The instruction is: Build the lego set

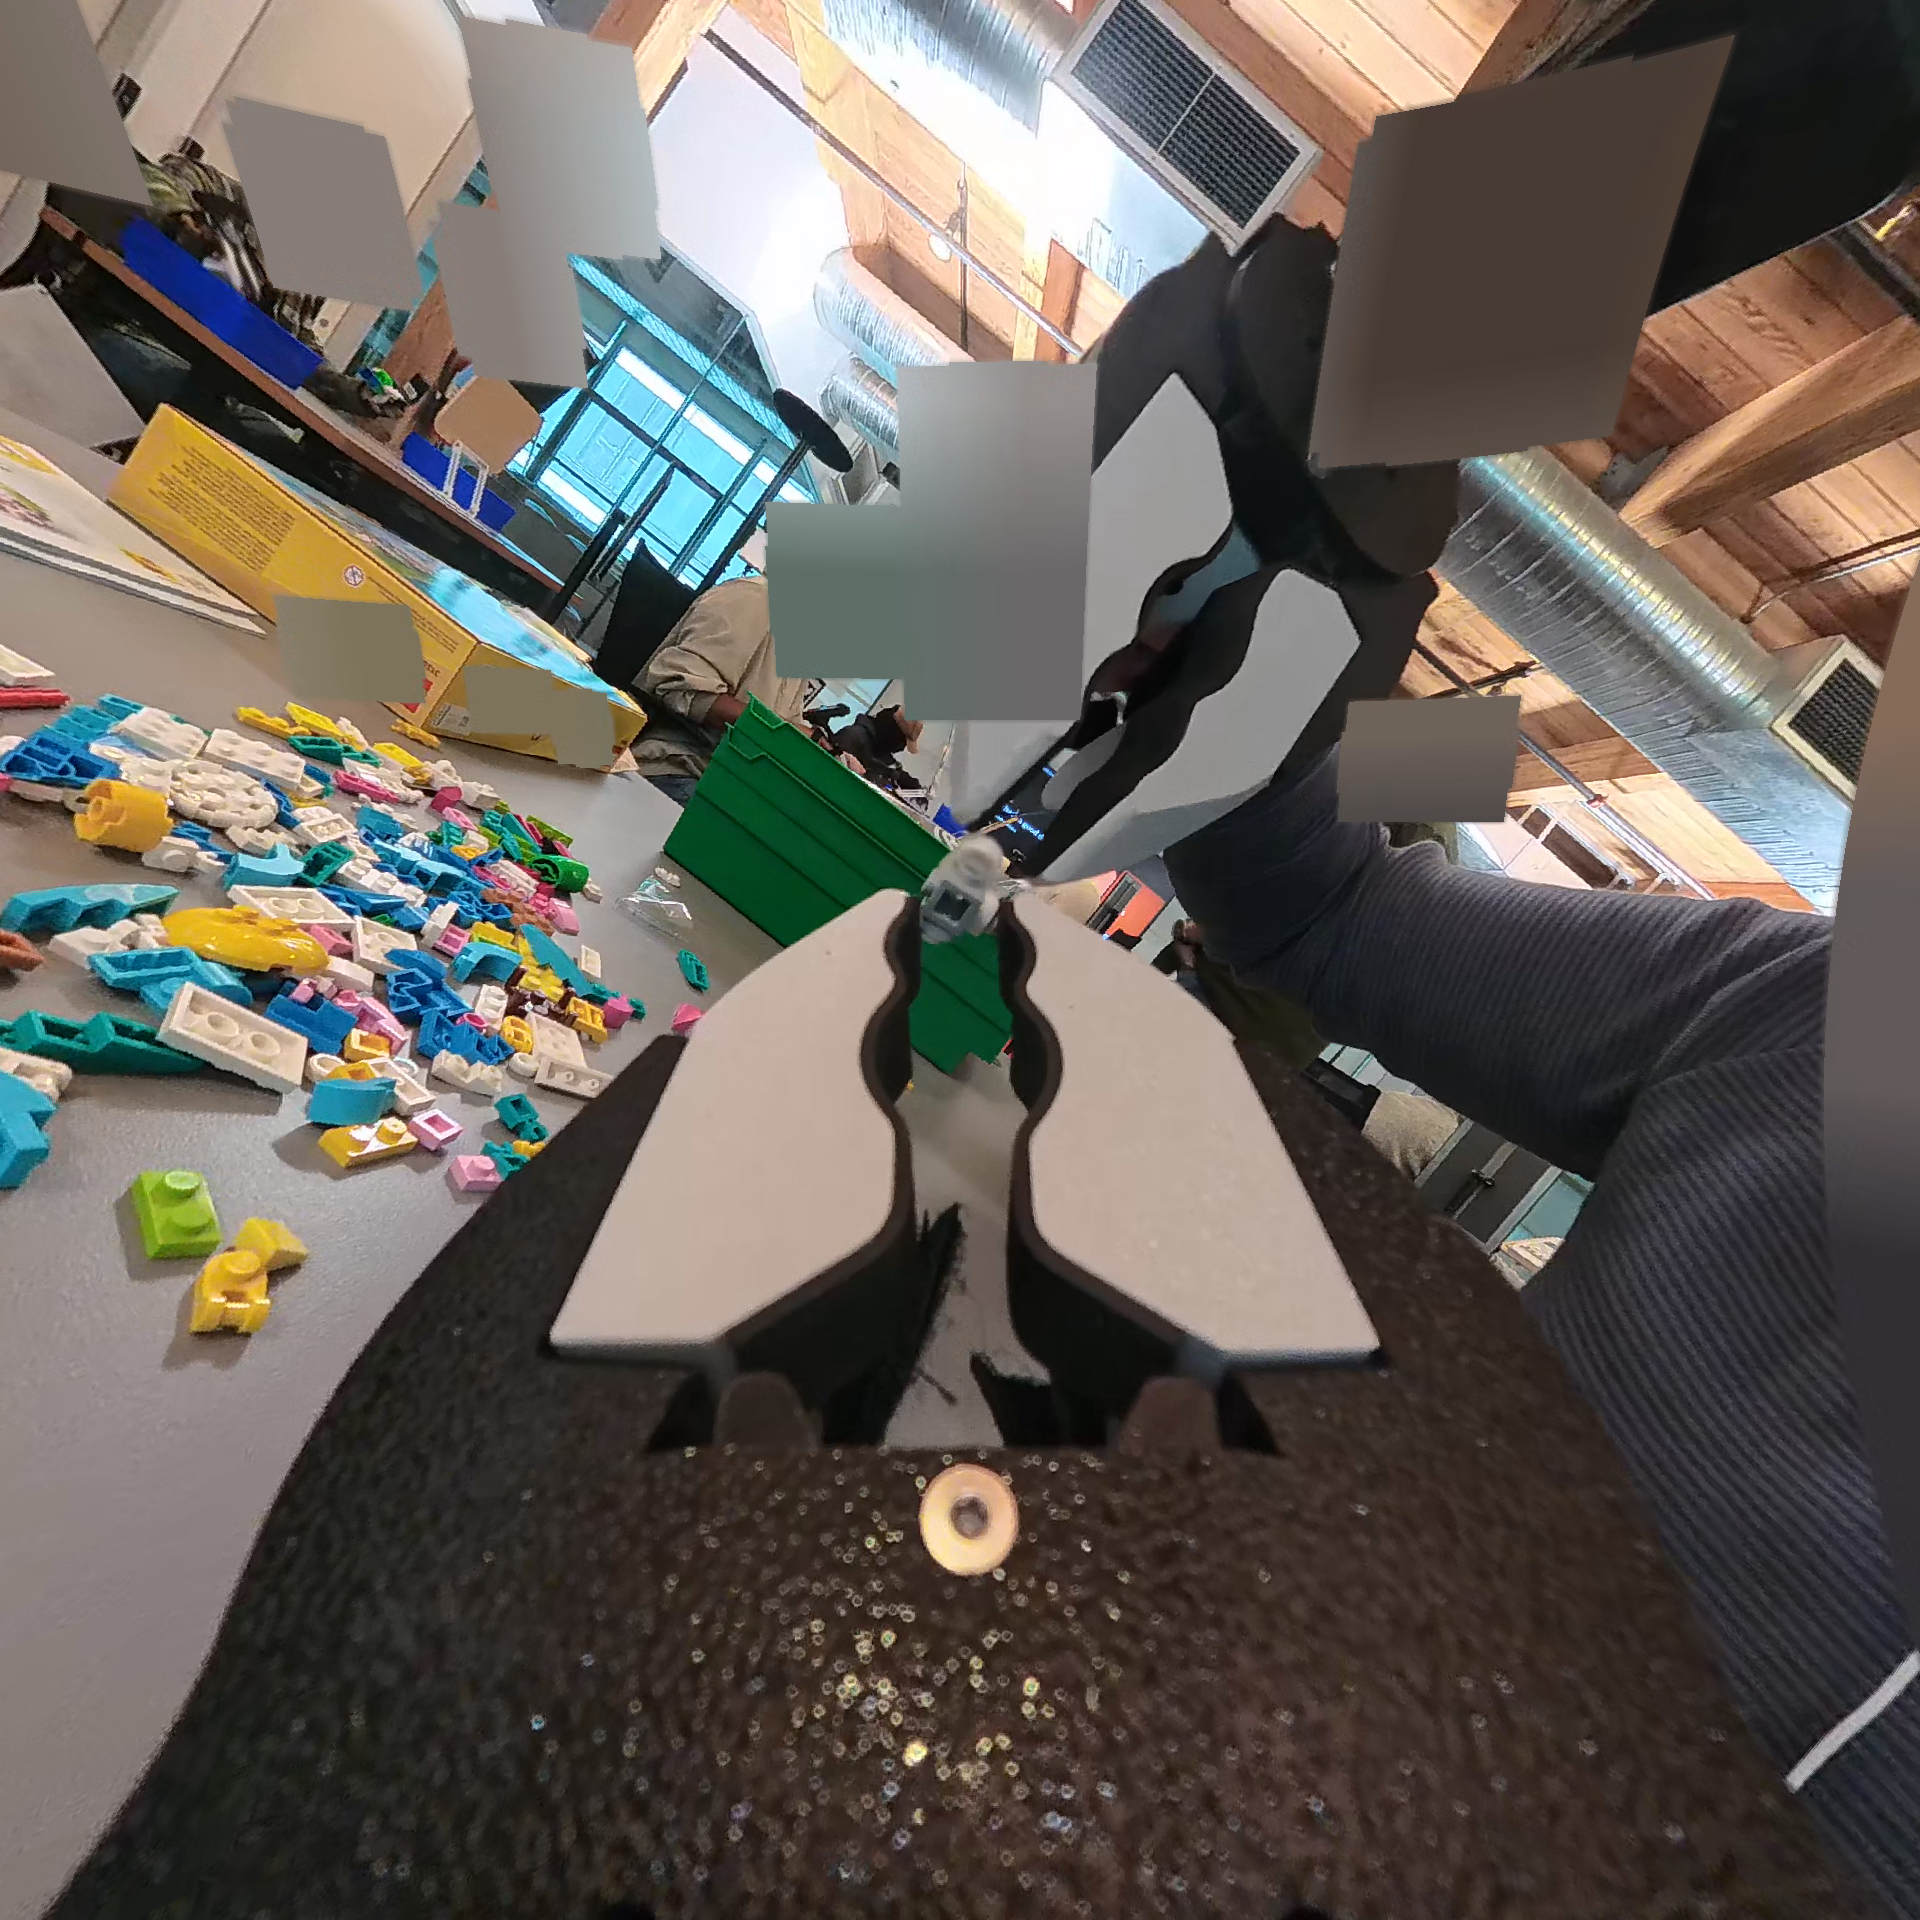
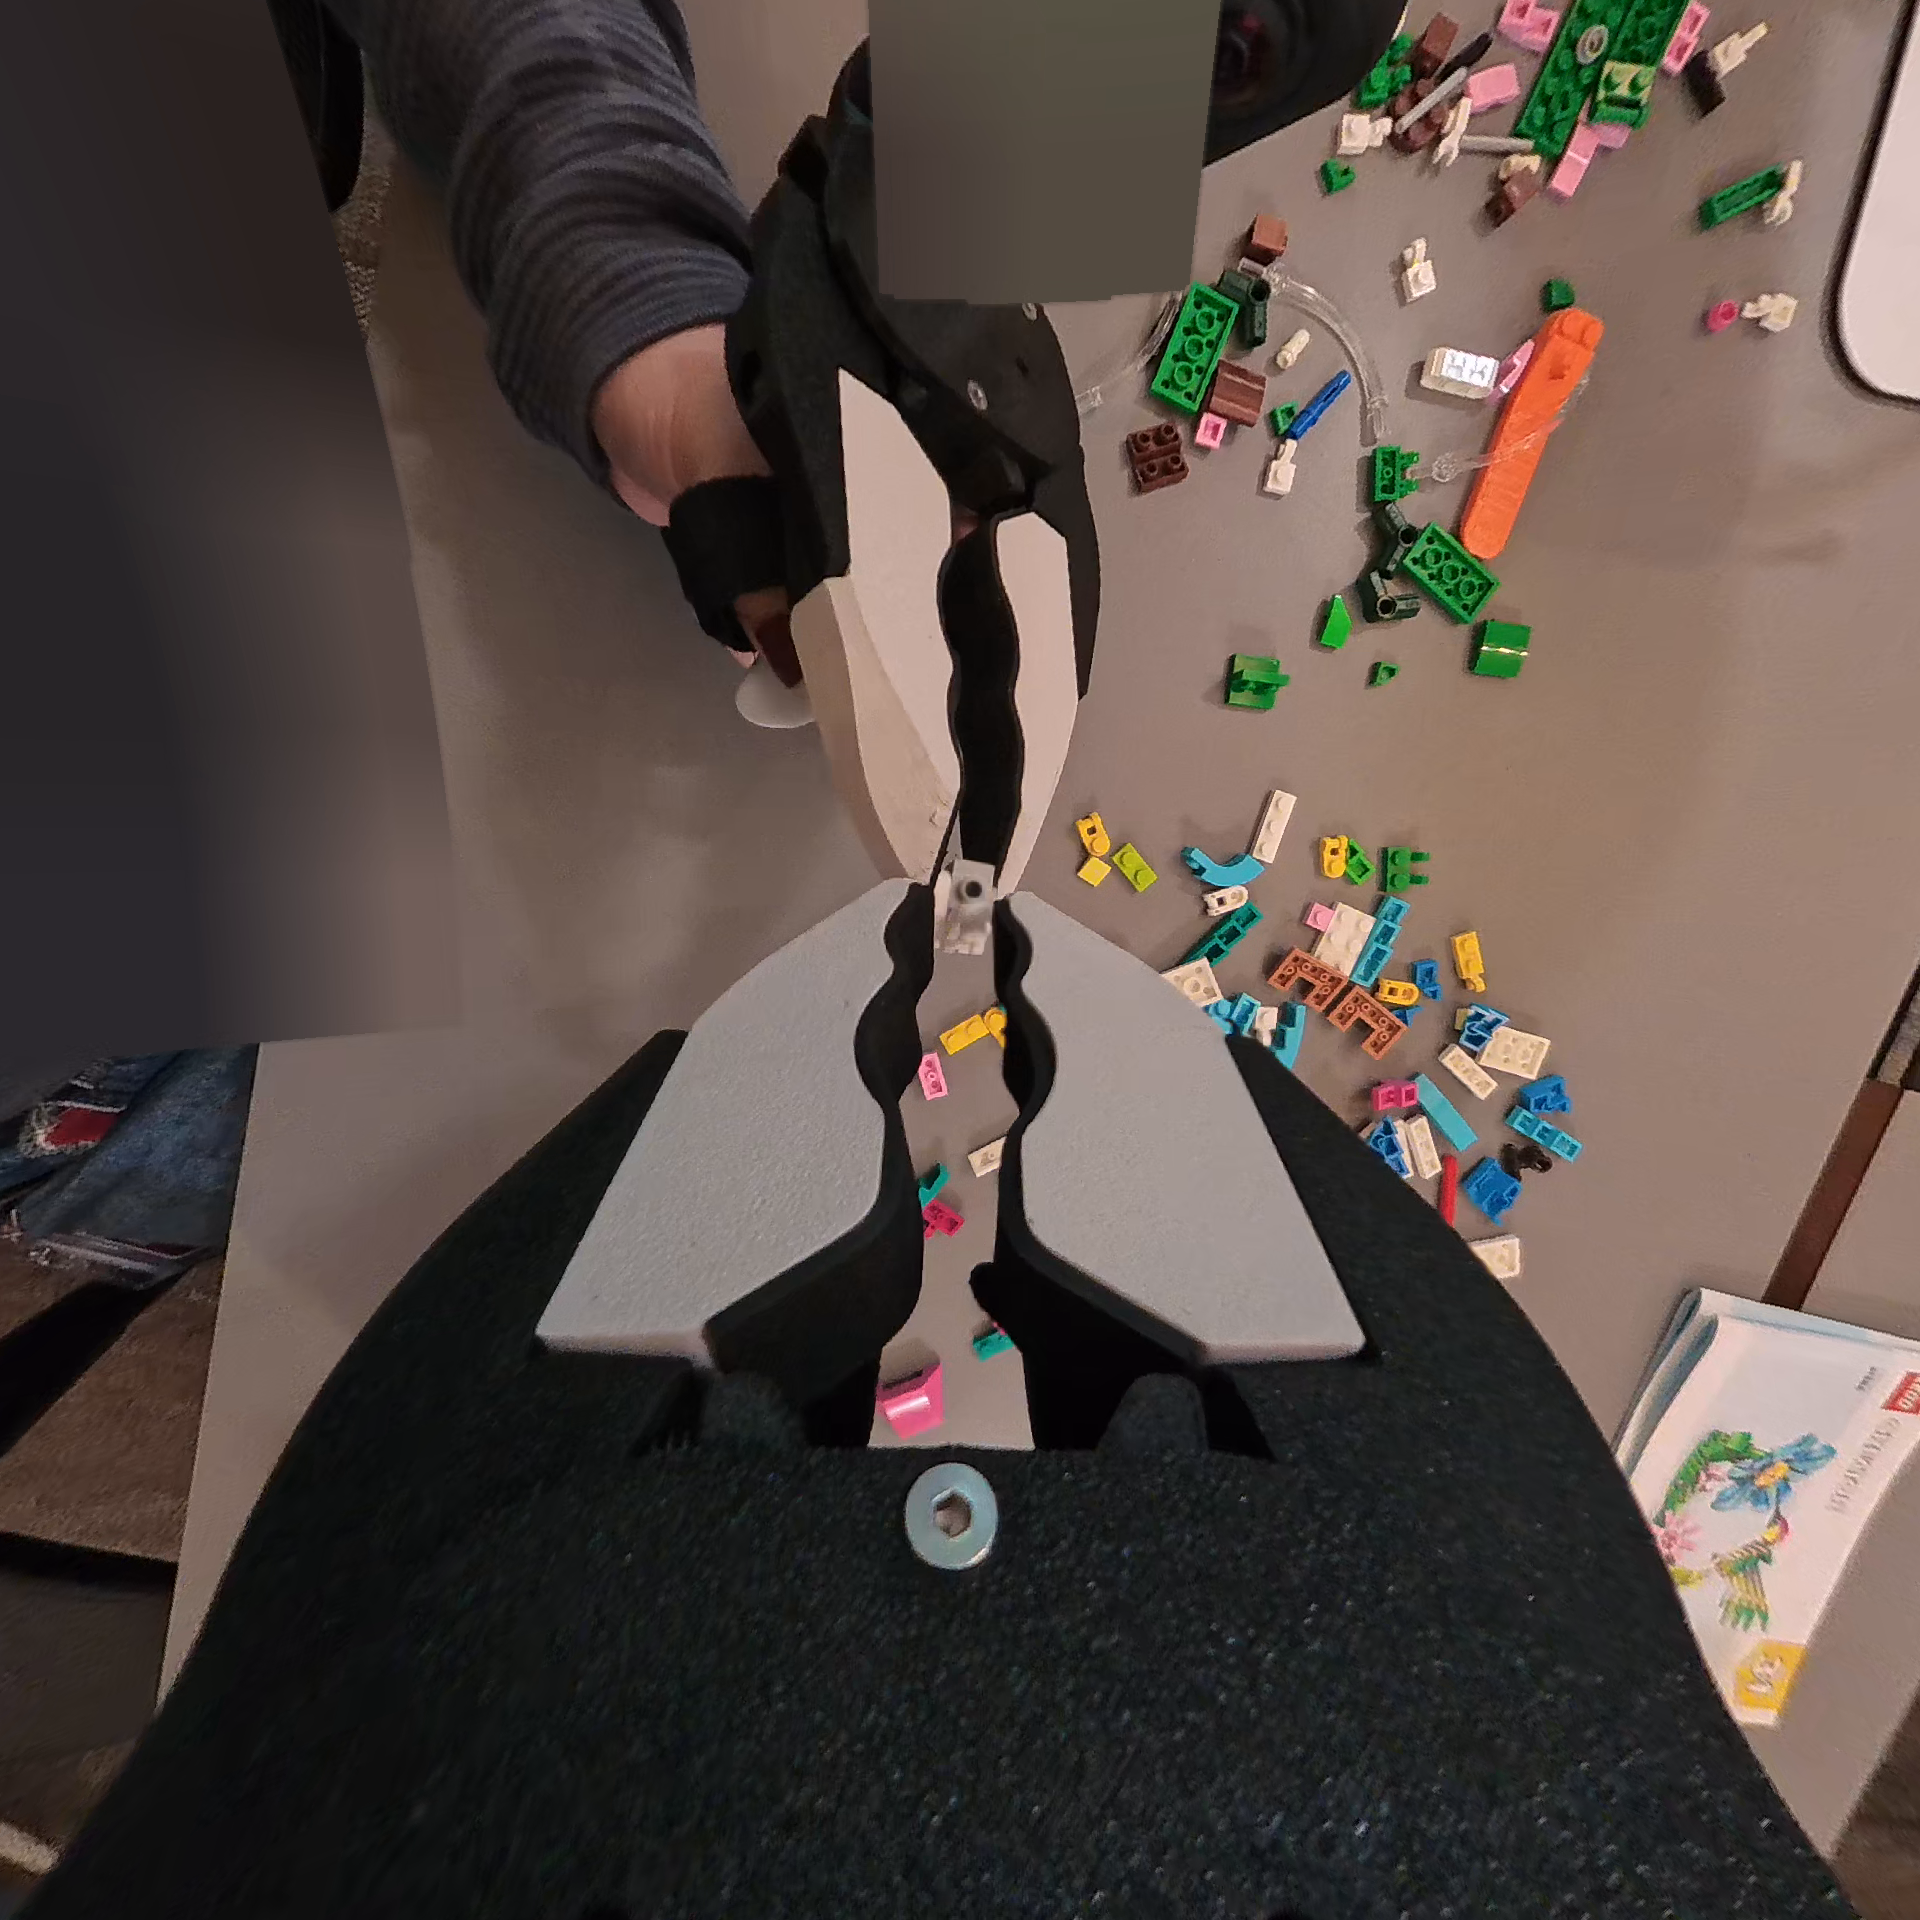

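Left wrist view: a small grey brick (image 1: 958,902) is pinched at the tips of the left gripper (image 1: 956,914), raised above the table (image 1: 125,1455). The same brick (image 2: 964,906) is also clamped by the right gripper (image 2: 961,920), tip to tip. Loose bricks (image 1: 312,935) are scattered on the table beside a yellow box (image 1: 343,561).

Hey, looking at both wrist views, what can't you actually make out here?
- Small grey piece between both grippers' tips: too small in either view to tell its shape or who grips it.
- Left wrist view: grey patches cover much of the background.
- Instruction booklet, right wrist view: cut off by the right edge.
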